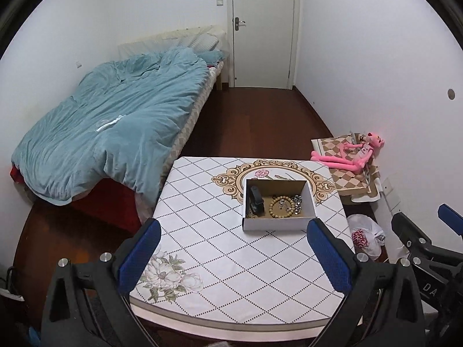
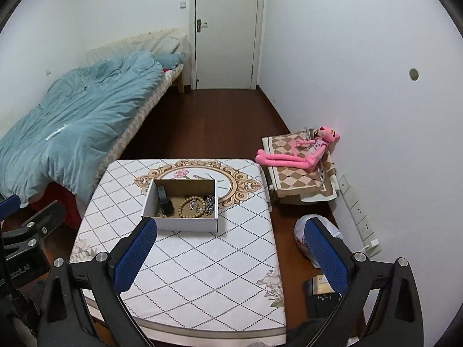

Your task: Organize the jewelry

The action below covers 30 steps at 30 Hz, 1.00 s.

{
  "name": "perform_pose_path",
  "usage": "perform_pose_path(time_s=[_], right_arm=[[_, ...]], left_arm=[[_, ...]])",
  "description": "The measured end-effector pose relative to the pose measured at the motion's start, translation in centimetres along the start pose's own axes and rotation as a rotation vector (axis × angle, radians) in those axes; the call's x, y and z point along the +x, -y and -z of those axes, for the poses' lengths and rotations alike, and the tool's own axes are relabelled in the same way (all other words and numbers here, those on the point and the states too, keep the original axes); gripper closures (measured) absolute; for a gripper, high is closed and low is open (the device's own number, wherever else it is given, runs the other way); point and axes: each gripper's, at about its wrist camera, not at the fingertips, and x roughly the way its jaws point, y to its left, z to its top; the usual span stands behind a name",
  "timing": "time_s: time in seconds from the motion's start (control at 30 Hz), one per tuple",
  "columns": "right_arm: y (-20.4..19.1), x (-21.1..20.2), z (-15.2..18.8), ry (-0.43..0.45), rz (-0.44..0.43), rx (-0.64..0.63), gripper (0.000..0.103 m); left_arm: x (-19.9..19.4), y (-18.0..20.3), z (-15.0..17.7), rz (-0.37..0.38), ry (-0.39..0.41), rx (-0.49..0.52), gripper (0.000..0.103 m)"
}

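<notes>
Both the left gripper and right gripper gape wide, empty, above the table. Ahead sits the box holding a bead bracelet, a chain and a black item. The sorting looks finished or unstarted; next would be reaching forward into the box.

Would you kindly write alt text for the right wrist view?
An open white box sits on a diamond-patterned table, holding a wooden bead bracelet, a silvery chain and a dark object. The open right gripper hovers empty nearer the camera; a bed lies left.
</notes>
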Motion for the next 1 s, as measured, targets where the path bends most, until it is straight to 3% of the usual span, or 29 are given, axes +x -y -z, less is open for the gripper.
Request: perform_pose_path(time_s=[0.2, 0.43, 0.63, 1.0], right_arm=[[0.3, -2.7, -0.1, 0.018, -0.01, 0.009, 0.0], [0.6, -2.8, -1.3, 0.009, -0.006, 0.009, 0.0], [0.6, -0.8, -2.5, -0.012, 0.004, 0.01, 0.0], [0.2, 4.6, -3.9, -0.078, 0.03, -0.005, 0.0]], left_arm=[[-1.5, 0.0, -0.1, 0.008, 0.002, 0.0, 0.0], [-1.1, 0.1, -1.2, 0.005, 0.001, -0.003, 0.0], [0.0, 0.3, -2.2, -0.005, 0.006, 0.006, 0.0], [4.8, 0.6, -3.0, -0.037, -0.083, 0.019, 0.0]])
